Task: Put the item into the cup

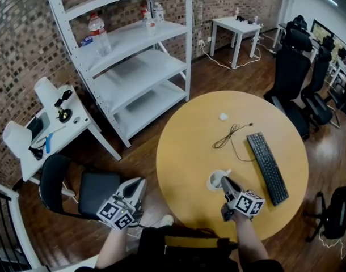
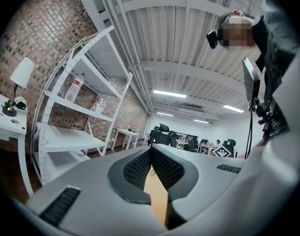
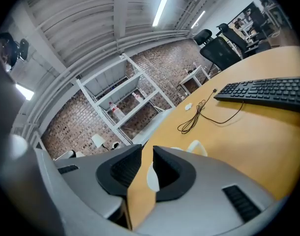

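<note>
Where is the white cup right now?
In the head view, the white cup stands on the near side of the round table, just ahead of the right gripper, left of the black keyboard and below the loose cable.

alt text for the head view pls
A person at a round wooden table holds the right gripper at a white cup. A black keyboard, a thin cable and a small white item lie on the table; the left gripper is off it, by a black chair.

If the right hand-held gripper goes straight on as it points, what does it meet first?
Probably the white cup, standing just ahead of the right hand-held gripper; exact depth is unclear.
</note>
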Tool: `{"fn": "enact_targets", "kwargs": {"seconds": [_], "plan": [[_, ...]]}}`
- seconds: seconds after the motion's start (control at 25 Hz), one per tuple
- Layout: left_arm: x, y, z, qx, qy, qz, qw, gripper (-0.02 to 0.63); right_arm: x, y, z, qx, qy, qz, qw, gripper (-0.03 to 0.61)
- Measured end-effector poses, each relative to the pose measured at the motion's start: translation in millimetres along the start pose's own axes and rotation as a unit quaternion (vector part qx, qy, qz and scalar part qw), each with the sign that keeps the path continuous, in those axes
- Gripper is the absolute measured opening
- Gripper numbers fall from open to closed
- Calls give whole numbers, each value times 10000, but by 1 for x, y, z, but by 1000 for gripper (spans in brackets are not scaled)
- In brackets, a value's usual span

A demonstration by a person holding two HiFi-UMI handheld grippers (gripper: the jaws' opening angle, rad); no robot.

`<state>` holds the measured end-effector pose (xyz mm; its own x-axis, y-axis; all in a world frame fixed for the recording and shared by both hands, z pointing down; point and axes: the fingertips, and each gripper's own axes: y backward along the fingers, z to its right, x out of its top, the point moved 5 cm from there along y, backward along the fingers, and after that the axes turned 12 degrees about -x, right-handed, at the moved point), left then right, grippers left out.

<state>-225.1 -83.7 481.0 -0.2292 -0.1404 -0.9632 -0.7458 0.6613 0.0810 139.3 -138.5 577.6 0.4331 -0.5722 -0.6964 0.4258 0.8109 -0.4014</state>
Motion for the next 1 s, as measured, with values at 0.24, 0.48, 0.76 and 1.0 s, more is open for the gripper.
{"fn": "enact_targets", "kwargs": {"seconds": [0.24, 0.48, 0.76, 1.0], "plan": [[2, -11, 5, -222, -45, -61, 9997, -5, 13, 17, -1, 98, 23, 455, 9989, 75], [4, -41, 14, -638, -111, -77, 9979, -5, 51, 72, 6, -176, 678, 1561, 9852, 54], [-4, -85, 30, -1204, -81, -112, 9926, -5, 69, 151, 22, -894, 1318, 2291, 9603, 22], [-11, -108, 37, -1496, -72, -175, 9886, -5, 67, 187, 48, -1468, 1286, 2557, 9468, 11]]}}
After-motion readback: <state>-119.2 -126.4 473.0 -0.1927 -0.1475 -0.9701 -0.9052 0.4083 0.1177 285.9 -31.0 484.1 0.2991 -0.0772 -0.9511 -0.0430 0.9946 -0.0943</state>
